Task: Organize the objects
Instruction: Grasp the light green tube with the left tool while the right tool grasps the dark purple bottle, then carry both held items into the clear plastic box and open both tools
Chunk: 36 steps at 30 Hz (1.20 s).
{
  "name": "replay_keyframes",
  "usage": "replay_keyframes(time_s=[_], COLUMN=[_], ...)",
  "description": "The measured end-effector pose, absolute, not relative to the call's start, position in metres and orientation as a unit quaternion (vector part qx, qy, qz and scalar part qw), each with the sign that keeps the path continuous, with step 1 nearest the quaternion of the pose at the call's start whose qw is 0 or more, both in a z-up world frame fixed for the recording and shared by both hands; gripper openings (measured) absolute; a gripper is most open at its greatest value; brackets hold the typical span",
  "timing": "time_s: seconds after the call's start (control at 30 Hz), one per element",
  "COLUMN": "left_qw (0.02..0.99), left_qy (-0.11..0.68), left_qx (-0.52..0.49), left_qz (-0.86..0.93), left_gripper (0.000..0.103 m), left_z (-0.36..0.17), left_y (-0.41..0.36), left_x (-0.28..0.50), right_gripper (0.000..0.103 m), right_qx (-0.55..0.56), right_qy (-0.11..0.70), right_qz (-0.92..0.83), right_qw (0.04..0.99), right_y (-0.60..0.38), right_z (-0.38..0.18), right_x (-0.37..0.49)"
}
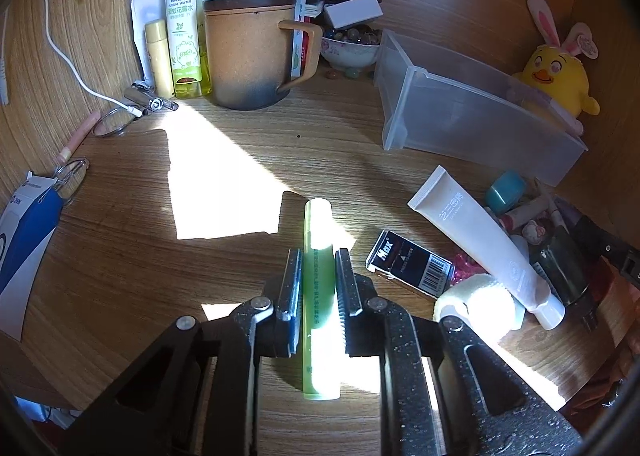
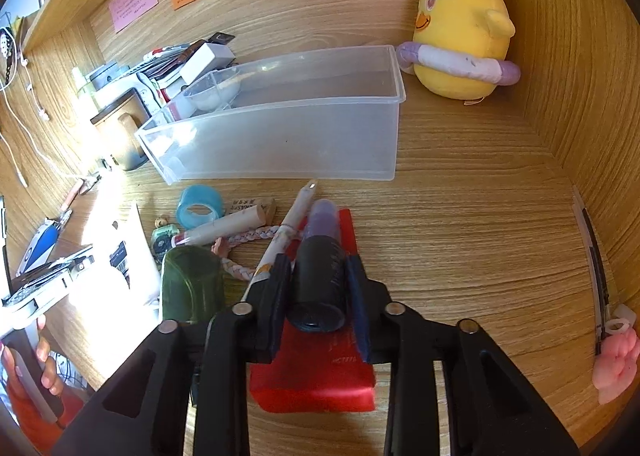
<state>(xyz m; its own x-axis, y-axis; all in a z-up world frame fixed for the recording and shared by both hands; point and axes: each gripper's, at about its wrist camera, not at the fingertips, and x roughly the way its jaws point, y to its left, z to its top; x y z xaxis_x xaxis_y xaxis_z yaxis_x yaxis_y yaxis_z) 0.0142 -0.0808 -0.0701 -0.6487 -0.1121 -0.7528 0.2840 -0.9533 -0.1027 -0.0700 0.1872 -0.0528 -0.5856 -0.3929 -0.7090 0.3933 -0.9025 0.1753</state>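
Two grippers, both loaded, nothing binned yet. Biggest thing first: the wooden desk [image 1: 224, 191], walled at back and on the right side, with sun patches across its middle. At its back right sits the clear plastic bin [image 2: 288, 143], lying lengthwise, apparently empty as far as both views show, so the sorting looks barely begun. The yellow chick plush [image 2: 460, 35] sits in the back right corner just behind the bin. At the back left edge stands a brown lidded mug [image 1: 248, 55] with a repellent spray bottle [image 1: 182, 27] touching or just beside it, plus papers and a bowl of stones [image 1: 352, 45] behind.

Loose clutter remains near the front right: white cream tube [image 1: 480, 240], black Max staple box [image 1: 410, 262], blue tape ring [image 2: 200, 207], a dark green jar [image 2: 192, 284], a red flat pack [image 2: 320, 368], a braided cord and small sticks. All of that is left to do.

Left gripper [image 1: 318, 280]: jaws clamped on the green tube [image 1: 318, 276], which runs lengthwise between the pads over the front middle of the desk; can't tell if it is lifted. Right gripper [image 2: 318, 276]: jaws closed on a dark cylinder with purple tip [image 2: 320, 268], above the red pack, near the bin's front wall.

Judgement: early stage, two items grasped, bin drop is next.
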Motion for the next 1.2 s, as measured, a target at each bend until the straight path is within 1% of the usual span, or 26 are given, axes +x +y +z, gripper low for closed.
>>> replay_keyframes(time_s=[0.1,0.3,0.5,0.7,0.93,1.2], left_qw=[0.108,0.107,0.088,0.066,0.044,0.011], left_qy=[0.119,0.114,0.107,0.096,0.083,0.085], left_qx=[0.399,0.369,0.328,0.297,0.282,0.283], left_qz=[-0.903,-0.916,-0.934,-0.948,-0.955,-0.955], left_gripper=[0.015,0.015,0.015,0.015,0.015,0.015], left_z=[-0.067,-0.046,-0.018,0.007,0.021,0.03], left_y=[-0.085,-0.083,-0.071,-0.057,-0.043,-0.035], left_x=[0.015,0.016,0.014,0.004,-0.014,-0.042], right_gripper=[0.024,0.024,0.024,0.024,0.024,0.024], right_qx=[0.392,0.376,0.356,0.319,0.284,0.271], right_qy=[-0.001,-0.002,-0.025,-0.024,-0.03,-0.03], right_qz=[-0.892,-0.898,-0.901,-0.909,-0.917,-0.918], right_qw=[0.223,0.226,0.246,0.266,0.278,0.288], right_y=[0.188,0.193,0.197,0.187,0.181,0.175], right_z=[-0.052,-0.042,-0.022,0.002,0.025,0.036], right_x=[-0.07,-0.065,-0.06,-0.057,-0.067,-0.085])
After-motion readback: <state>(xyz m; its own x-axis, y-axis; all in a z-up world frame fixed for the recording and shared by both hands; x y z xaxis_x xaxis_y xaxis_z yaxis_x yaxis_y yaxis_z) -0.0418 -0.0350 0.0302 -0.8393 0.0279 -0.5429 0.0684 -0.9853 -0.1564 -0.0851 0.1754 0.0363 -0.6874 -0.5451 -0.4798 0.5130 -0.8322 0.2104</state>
